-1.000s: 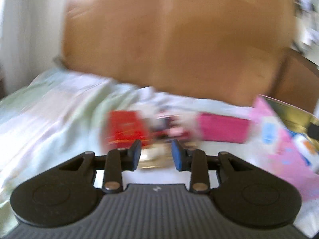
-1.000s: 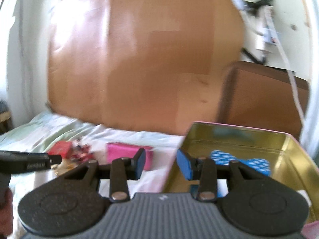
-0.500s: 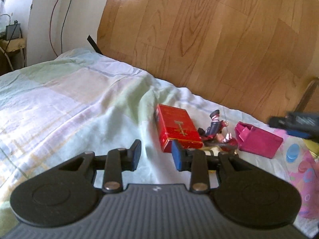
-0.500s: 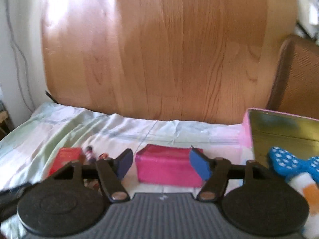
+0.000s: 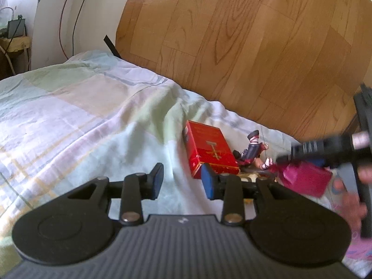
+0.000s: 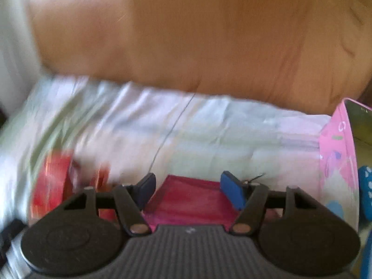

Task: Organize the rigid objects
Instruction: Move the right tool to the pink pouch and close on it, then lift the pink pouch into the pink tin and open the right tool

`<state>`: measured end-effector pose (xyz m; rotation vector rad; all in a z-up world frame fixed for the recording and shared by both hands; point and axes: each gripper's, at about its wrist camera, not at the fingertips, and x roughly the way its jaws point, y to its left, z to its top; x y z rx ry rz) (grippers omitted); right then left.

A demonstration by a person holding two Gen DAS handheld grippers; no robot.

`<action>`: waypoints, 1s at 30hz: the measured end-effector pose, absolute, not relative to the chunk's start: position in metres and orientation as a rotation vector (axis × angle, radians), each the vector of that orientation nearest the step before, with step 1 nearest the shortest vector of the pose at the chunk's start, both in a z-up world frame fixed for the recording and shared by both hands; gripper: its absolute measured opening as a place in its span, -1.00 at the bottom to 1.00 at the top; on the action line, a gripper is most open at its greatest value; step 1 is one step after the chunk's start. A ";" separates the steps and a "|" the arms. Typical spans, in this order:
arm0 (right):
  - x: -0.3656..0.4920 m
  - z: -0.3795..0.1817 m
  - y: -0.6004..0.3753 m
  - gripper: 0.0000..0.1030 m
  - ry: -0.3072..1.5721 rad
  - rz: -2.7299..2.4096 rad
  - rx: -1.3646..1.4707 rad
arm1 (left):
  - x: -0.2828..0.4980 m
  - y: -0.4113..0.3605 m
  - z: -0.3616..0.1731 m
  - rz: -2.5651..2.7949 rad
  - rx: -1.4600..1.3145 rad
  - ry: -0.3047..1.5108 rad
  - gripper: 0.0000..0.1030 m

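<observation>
The pink box (image 6: 188,200) lies on the bedsheet (image 5: 76,121), near the pink tin (image 6: 337,153), framed between the spread fingers of the right gripper (image 6: 187,191). The box should be centred before any squeeze. The left gripper (image 5: 182,181) is held spread over bare sheet.
</observation>
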<state>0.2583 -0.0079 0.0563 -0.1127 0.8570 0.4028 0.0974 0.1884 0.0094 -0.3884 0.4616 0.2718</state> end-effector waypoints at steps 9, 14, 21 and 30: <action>0.096 0.051 -0.046 0.25 0.782 0.630 -0.138 | 0.088 0.177 0.015 0.226 -0.334 0.400 -0.19; 0.003 0.060 -0.098 0.59 0.519 0.754 -0.020 | 0.084 0.162 0.019 0.129 -0.288 0.424 -0.19; -0.032 0.059 -0.166 0.56 0.381 0.722 -0.021 | 0.024 0.126 0.032 -0.090 -0.252 0.413 -0.19; 0.009 0.029 -0.185 0.40 0.500 0.796 0.037 | -0.005 0.069 0.021 -0.302 -0.145 0.463 -0.24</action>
